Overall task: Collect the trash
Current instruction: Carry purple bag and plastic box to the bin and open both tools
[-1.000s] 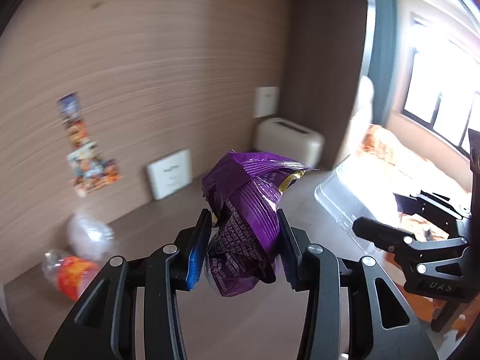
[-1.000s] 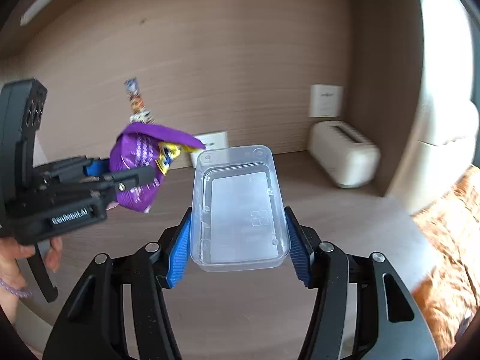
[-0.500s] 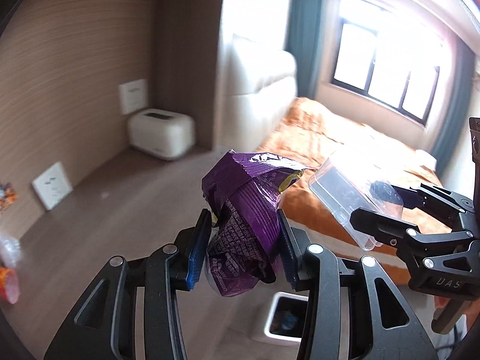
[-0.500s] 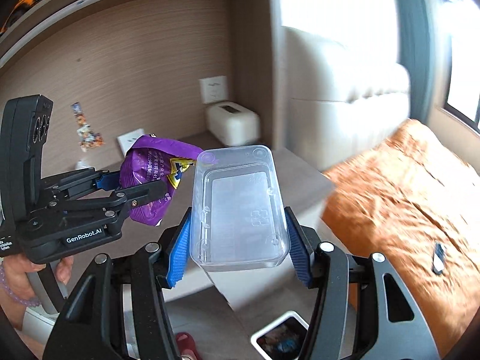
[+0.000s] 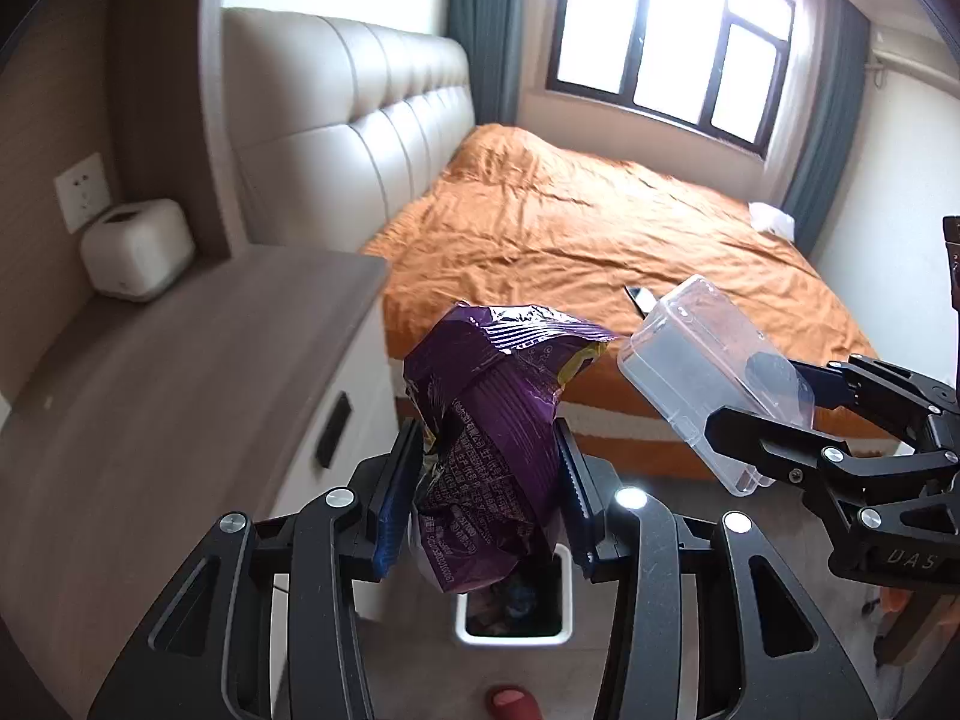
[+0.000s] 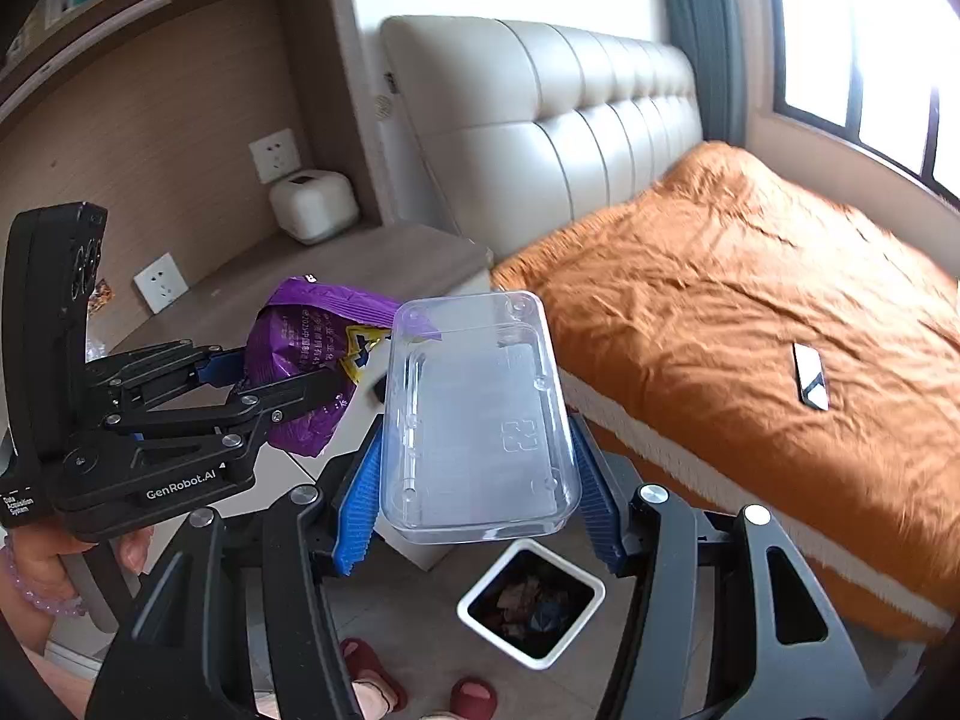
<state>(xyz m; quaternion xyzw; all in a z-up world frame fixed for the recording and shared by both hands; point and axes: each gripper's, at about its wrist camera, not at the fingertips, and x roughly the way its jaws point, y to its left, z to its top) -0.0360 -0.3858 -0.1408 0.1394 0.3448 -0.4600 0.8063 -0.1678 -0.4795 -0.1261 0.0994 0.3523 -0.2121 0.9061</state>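
Carrying step: left gripper (image 5: 489, 495) has its fingers clamped on the purple snack bag (image 5: 492, 420), right gripper (image 6: 474, 501) on the clear plastic box (image 6: 477, 414), both held above the floor w/ the white bin (image 6: 531, 603) below; next, I think, bring each over the bin & let go

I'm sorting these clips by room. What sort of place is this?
A bedroom, most likely: a bed with an orange cover, a padded cream headboard, and a curtained window. A small white trash bin stands on the tiled floor beside the bed.
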